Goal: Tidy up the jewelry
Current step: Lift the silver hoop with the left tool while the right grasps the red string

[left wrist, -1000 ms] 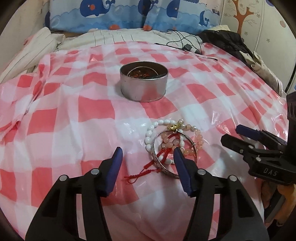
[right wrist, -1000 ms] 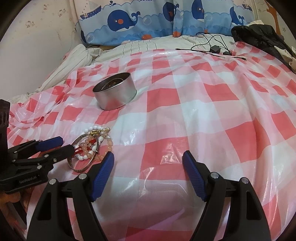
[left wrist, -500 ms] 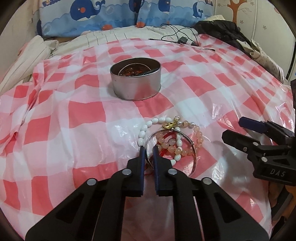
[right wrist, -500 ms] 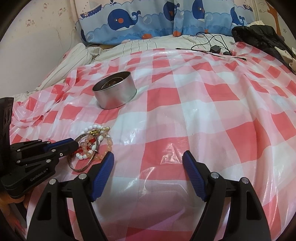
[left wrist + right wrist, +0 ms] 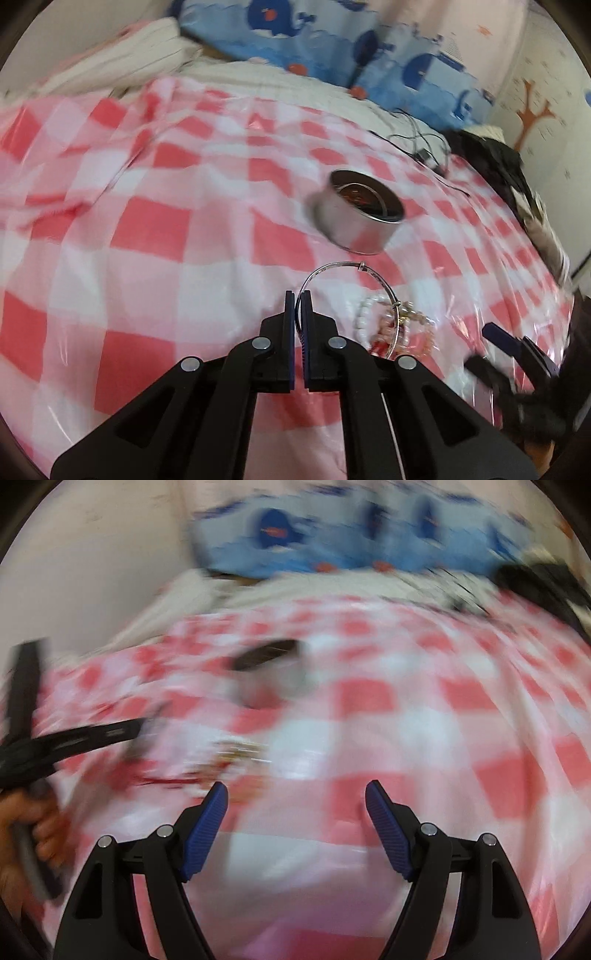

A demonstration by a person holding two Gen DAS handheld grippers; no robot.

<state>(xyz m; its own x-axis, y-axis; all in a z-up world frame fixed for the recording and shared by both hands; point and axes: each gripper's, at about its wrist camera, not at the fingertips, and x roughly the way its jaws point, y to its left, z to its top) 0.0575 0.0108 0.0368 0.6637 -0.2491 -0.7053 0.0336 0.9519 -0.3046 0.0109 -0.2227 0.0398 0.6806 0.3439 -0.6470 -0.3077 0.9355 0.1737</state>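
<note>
A thin silver bangle (image 5: pixel 345 295) is pinched at its rim by the left tongs (image 5: pixel 298 295), pressed together on it, above the red-and-white checked sheet (image 5: pixel 147 229). Bead bracelets (image 5: pixel 391 325) are heaped beneath its lower arc. A round tin (image 5: pixel 360 218) is seen beyond it. The right tongs (image 5: pixel 295 794) are spread wide, holding nothing.

The tin (image 5: pixel 360 216) sits on the bed's cloth (image 5: pixel 147 229), behind the bangle (image 5: pixel 345 291). The beads (image 5: pixel 391 325) lie on the cloth, right of the left gripper (image 5: pixel 298 295). The pillow (image 5: pixel 332 48) is far behind the tin.
</note>
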